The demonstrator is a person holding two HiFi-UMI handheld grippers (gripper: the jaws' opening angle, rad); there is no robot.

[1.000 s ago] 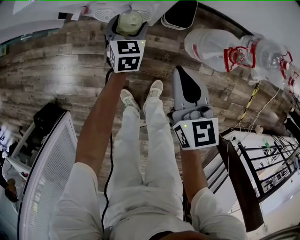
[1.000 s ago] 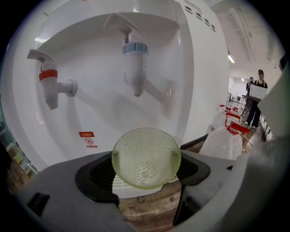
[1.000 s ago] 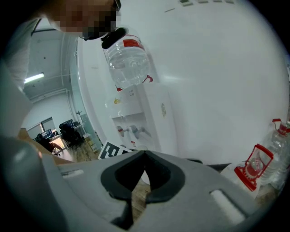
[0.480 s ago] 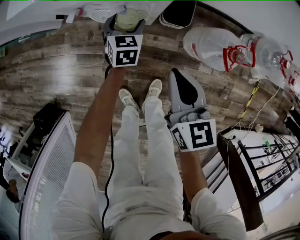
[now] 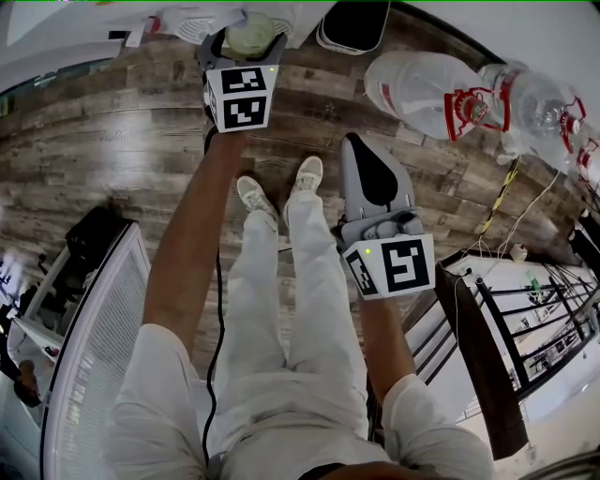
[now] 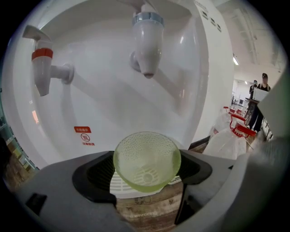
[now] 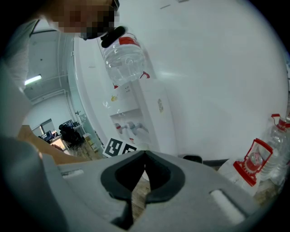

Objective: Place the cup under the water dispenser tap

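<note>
Head view: reaches the left gripper [image 5: 242,42] forward to the foot of the water dispenser [image 5: 202,21], with the green cup [image 5: 253,36] between the jaws. Holds the right gripper [image 5: 356,142] nearer, over the wooden floor [image 5: 103,141].

Left gripper view: opening the jaws either side of the cup, upright on the white drip grille [image 6: 118,183], directly under the pale tap [image 6: 147,43]. Red-collared tap [image 6: 43,68] off to the left.

Right gripper view: jaws pressed together, gripping nothing.
</note>
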